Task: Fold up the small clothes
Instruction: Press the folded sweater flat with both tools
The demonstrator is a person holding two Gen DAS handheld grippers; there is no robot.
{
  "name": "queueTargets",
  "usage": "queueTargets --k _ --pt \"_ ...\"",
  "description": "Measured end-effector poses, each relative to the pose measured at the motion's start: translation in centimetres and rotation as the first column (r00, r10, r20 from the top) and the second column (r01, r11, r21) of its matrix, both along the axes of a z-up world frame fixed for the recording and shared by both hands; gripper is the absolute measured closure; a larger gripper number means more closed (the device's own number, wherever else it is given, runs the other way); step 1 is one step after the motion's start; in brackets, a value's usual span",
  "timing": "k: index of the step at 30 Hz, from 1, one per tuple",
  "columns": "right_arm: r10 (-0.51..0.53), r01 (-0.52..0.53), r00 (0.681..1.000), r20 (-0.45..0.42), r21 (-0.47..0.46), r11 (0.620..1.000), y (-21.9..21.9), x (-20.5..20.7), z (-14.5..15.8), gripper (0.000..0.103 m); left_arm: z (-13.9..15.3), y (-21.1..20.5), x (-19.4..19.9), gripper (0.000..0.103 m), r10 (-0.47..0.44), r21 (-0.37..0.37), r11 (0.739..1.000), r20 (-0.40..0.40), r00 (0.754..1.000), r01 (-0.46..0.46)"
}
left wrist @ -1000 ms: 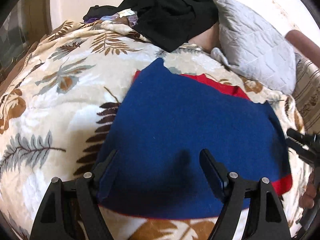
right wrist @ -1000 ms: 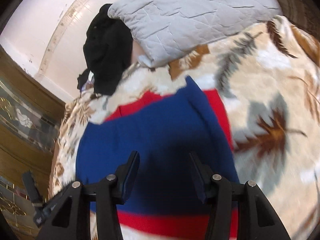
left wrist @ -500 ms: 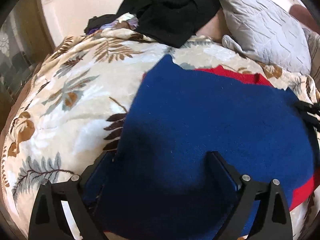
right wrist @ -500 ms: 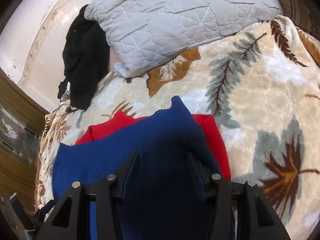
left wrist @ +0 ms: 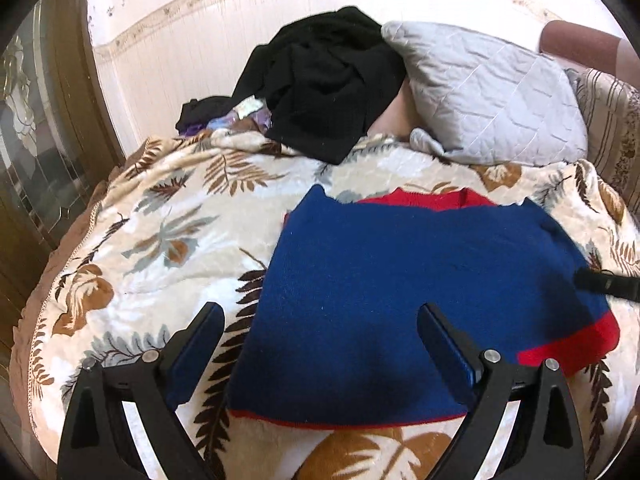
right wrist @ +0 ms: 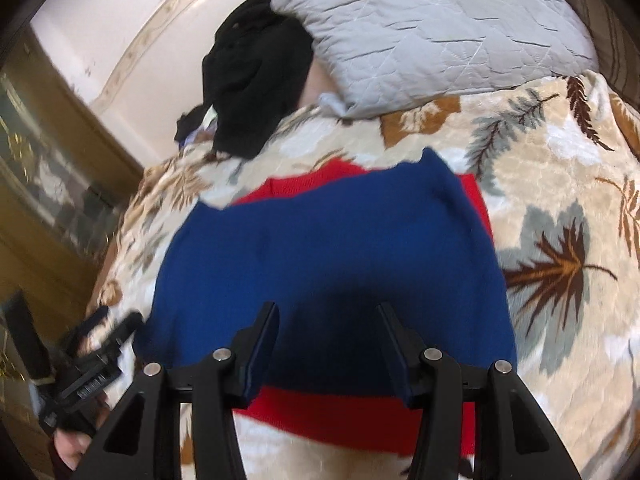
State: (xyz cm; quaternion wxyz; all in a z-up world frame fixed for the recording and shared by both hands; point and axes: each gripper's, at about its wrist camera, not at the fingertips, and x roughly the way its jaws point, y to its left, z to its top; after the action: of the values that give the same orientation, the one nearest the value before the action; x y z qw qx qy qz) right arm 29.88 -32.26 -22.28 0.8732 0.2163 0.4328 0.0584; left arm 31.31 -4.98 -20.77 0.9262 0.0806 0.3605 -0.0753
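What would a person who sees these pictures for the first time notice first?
The blue and red sweater draws the eye first: it lies flat on the leaf-patterned blanket, blue on top with red showing at its edges. Behind it, a heap of black clothes leans against a grey quilted pillow by the wall. Both grippers, left and right, hang open over the sweater.

Wide-open left tool above folded blue-and-red sweater on leaf-print blanket
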Motion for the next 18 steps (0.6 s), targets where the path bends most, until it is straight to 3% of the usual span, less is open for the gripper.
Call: queueTargets --k 5,8,13,18 --pt "-0.006 0.005 0.987 -0.159 -0.004 1.0 0.9 -1.1 -3.6 0.043 0.0 -0.3 -0.9 0.006 -0.004 0.006 1.0 -0.003 1.0 0.004" --pt "0.012 -0.02 0.991 -0.133 -0.059 0.998 1.7 -1.6 -3.1 0.043 -1.3 -0.3 -0.7 0.006 -0.017 0.0 1.0 -0.08 0.997 0.018" --pt "-0.028 0.029 0.998 -0.053 0.01 1.0 0.7 -3.5 -1.5 0.043 -4.6 0.6 0.2 0.006 0.018 -0.032 0.999 -0.255 0.967 -0.027" --pt "-0.102 0.102 0.995 0.006 0.041 0.994 -1.2 -3.9 -0.4 0.043 -5.6 0.3 0.4 0.006 0.035 0.008 0.999 -0.269 0.963 -0.034"
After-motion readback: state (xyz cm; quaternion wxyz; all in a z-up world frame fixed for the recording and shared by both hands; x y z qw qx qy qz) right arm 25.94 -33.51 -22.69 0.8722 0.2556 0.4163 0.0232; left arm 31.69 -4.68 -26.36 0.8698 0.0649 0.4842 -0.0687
